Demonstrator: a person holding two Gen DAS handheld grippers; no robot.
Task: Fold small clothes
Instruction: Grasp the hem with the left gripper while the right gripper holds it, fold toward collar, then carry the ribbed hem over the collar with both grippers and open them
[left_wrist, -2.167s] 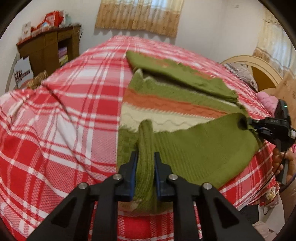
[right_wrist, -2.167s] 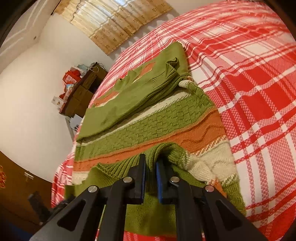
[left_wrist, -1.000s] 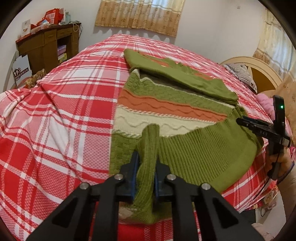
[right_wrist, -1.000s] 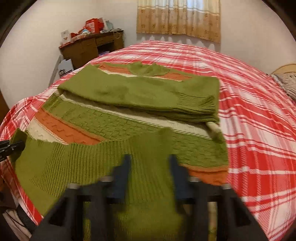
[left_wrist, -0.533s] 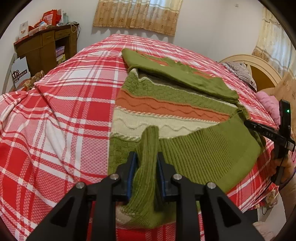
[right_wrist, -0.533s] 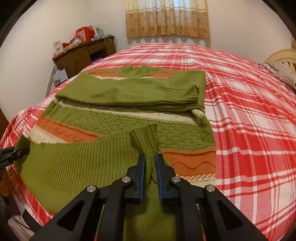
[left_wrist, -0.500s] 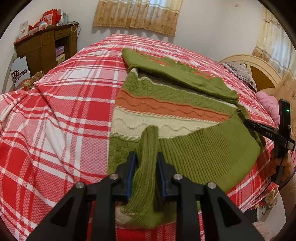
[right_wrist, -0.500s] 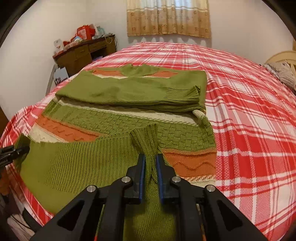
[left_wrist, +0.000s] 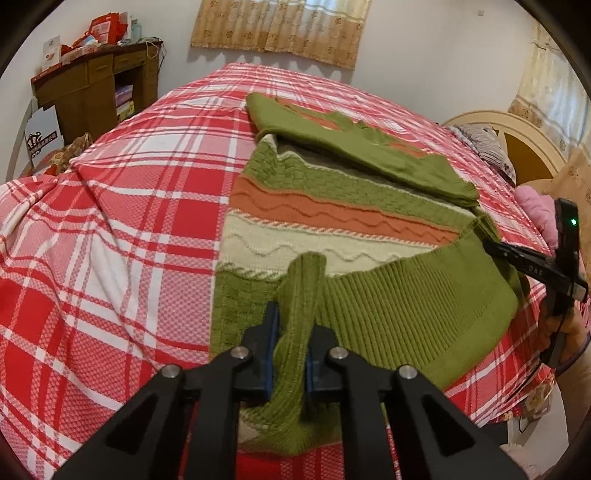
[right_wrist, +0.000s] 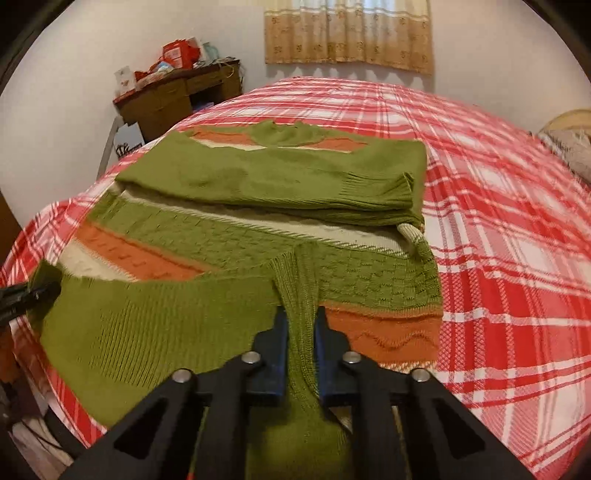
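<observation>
Two hand-held grippers are at work over one garment. The bed (left_wrist: 110, 229), covered in a red and white plaid sheet, fills most of the room. On it lies a knitted sweater (left_wrist: 332, 206) in green, orange and cream bands, spread flat near the close edge of the mattress. Its sleeves (right_wrist: 273, 181) are folded across the chest at the far end. The green ribbed hem (right_wrist: 147, 325) is lifted and turned back over the lower body, stretched between the two tools.

The left hand-held gripper (left_wrist: 290, 332) is closed on a bunched ridge of the hem at the sweater's left corner, knit pinched between its blue pads (left_wrist: 269, 343). The right hand-held gripper (right_wrist: 298, 332) is likewise clamped on a ridge of hem at the right corner; seen from the left camera, its tip meets the fabric edge at the right.

A brown wooden desk (left_wrist: 92, 88) stands far left against the wall, carrying red boxes (right_wrist: 181, 51). Patterned curtains (right_wrist: 347, 33) hang on the far wall. A cream headboard (left_wrist: 517, 140) shows at the right.
</observation>
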